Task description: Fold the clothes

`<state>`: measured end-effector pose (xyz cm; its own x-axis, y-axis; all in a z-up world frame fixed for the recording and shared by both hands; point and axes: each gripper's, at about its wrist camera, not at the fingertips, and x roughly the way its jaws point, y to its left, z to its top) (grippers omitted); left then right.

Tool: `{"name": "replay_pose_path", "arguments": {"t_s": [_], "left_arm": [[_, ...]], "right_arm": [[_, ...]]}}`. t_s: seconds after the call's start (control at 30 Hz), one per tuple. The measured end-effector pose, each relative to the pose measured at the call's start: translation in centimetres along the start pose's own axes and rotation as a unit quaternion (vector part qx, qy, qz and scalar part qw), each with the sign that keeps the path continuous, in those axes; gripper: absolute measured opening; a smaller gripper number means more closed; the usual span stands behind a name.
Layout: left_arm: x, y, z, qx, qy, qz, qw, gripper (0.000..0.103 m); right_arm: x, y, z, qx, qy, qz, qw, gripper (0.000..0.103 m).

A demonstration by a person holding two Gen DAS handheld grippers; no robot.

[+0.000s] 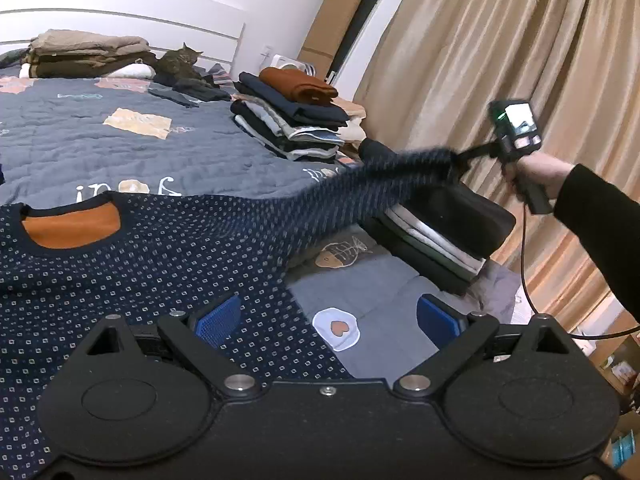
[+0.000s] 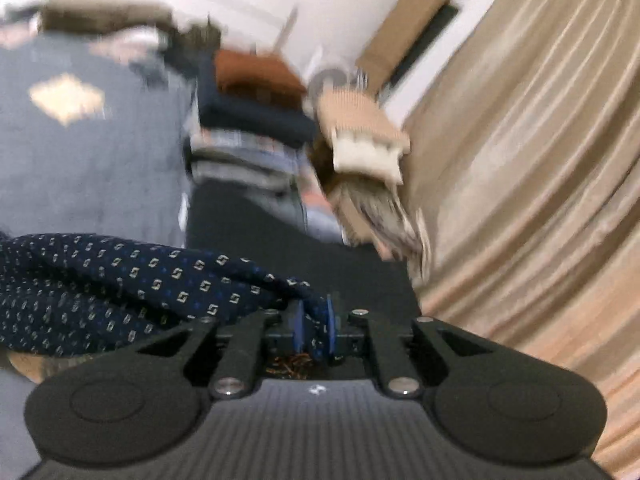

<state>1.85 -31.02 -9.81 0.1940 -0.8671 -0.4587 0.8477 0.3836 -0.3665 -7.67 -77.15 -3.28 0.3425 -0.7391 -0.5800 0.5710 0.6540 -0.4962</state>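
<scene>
Only readable writing I can spot is a bit of white lettering on the quilt (image 1: 120, 148), just past the sweater's collar, and it looks upside down, something like "in" plus a curly letter, so I can't really make out a word. No brand tags visible anywhere.

The sweater (image 1: 140, 272) is navy with small pale squares and an orange lining at the neck. It lies flat on the bed, collar pointing toward the headboard, body running back toward the camera. One sleeve (image 1: 400, 176) is pulled up off the bed, stretched out long to the right toward the curtain (image 1: 500, 60).

The right gripper (image 2: 314, 330) is pinched nearly closed on the end of that sleeve, blue pads squeezing the fabric. The left gripper (image 1: 328, 316) sits wide apart over the sweater's lower edge, nothing between its pads.

Folded stacks (image 1: 300, 120) sit along the right edge of the bed, and a cat (image 1: 182, 64) is lying up by the headboard.
</scene>
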Motion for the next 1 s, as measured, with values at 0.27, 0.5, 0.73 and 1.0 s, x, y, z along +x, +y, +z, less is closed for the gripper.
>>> {"name": "replay_pose_path", "arguments": {"t_s": [0.27, 0.5, 0.73, 1.0], "left_arm": [[0.1, 0.0, 0.1, -0.002, 0.001, 0.001, 1.0000, 0.095], [0.1, -0.4, 0.1, -0.001, -0.001, -0.005, 1.0000, 0.095], [-0.6, -0.7, 0.0, 0.001, -0.012, 0.011, 0.9999, 0.095], [-2.9, 0.7, -0.5, -0.007, -0.024, 0.050, 0.9984, 0.095]], "right_arm": [[-1.2, -0.7, -1.0, 0.023, -0.002, 0.014, 1.000, 0.042], [-7.0, -0.6, -1.2, 0.046, -0.064, 0.063, 0.995, 0.055], [-10.5, 3.4, -4.3, 0.115, -0.090, 0.187, 0.971, 0.056], [-11.9, 10.7, -6.4, 0.155, -0.075, 0.273, 0.947, 0.064]]}}
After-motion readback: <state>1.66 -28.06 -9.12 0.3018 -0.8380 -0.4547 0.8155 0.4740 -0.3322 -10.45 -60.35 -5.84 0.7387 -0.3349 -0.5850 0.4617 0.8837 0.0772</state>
